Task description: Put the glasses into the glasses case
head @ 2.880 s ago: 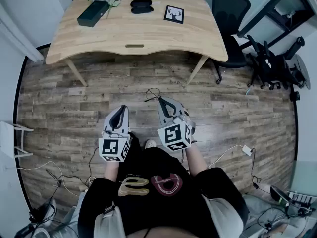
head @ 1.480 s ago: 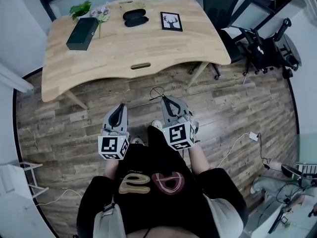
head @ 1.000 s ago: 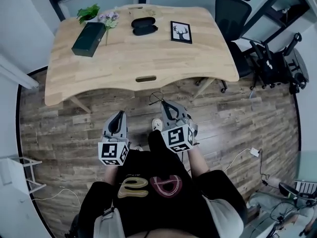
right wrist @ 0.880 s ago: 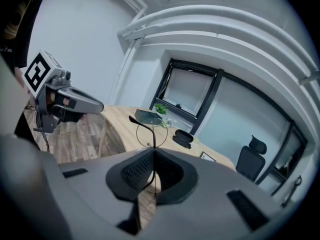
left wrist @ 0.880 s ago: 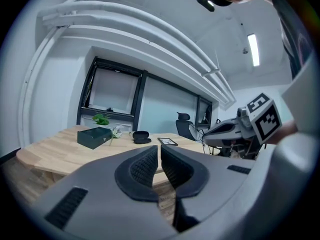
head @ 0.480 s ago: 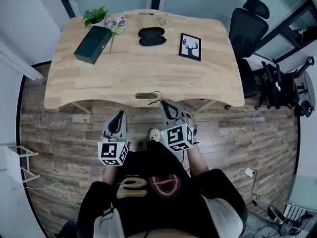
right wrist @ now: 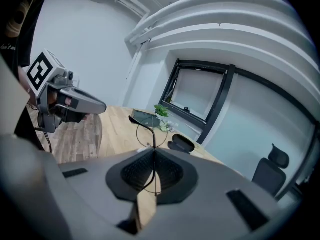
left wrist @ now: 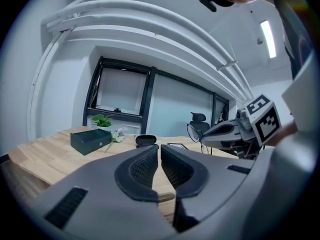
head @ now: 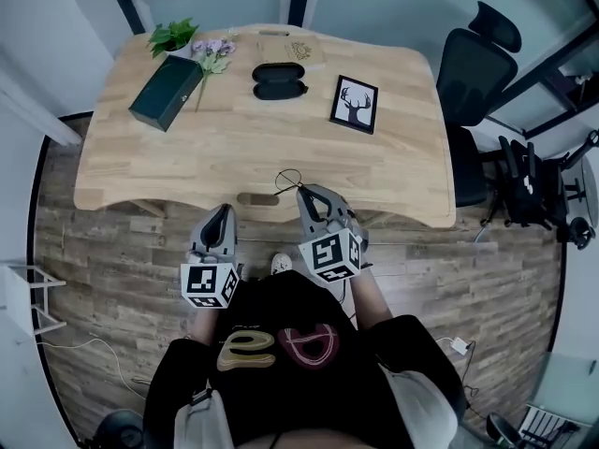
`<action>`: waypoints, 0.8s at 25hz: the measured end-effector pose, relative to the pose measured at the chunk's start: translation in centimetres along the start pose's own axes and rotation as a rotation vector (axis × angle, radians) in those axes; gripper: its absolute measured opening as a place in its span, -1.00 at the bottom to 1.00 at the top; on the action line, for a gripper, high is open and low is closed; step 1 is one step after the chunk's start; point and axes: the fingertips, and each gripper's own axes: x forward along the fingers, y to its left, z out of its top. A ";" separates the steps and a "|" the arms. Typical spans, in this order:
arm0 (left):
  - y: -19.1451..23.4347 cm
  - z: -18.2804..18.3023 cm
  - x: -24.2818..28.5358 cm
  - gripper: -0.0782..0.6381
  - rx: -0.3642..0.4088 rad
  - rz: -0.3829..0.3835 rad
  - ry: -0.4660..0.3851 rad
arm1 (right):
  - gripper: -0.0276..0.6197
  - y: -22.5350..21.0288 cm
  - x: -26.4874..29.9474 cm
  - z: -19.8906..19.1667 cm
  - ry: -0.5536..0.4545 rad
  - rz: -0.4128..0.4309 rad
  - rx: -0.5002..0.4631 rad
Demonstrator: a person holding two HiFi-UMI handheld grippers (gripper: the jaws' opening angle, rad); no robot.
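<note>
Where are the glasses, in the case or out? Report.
Out: right gripper pinches the glasses, apart from the glasses case on the table.

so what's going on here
A person stands at the near edge of a wooden table with a gripper in each hand. The right gripper is shut on thin wire glasses, held by that edge. The left gripper is shut and empty. The black case lies on the far part of the table, apparently open, and the glasses are not yet in it.
</note>
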 end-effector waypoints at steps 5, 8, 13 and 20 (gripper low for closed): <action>-1.2 0.3 2.3 -0.70 -0.001 0.011 0.000 | -0.86 -2.2 0.9 -0.8 -0.011 0.020 -0.004; -1.6 0.2 3.1 -0.70 0.002 0.012 0.005 | -0.86 -2.8 1.1 -1.2 -0.013 0.028 -0.005; -1.7 0.2 4.1 -0.70 -0.002 0.009 0.008 | -0.86 -3.5 1.6 -1.6 -0.007 0.027 0.003; -1.0 0.0 5.0 -0.70 -0.015 0.002 0.018 | -0.86 -3.7 2.5 -1.4 -0.002 0.037 0.033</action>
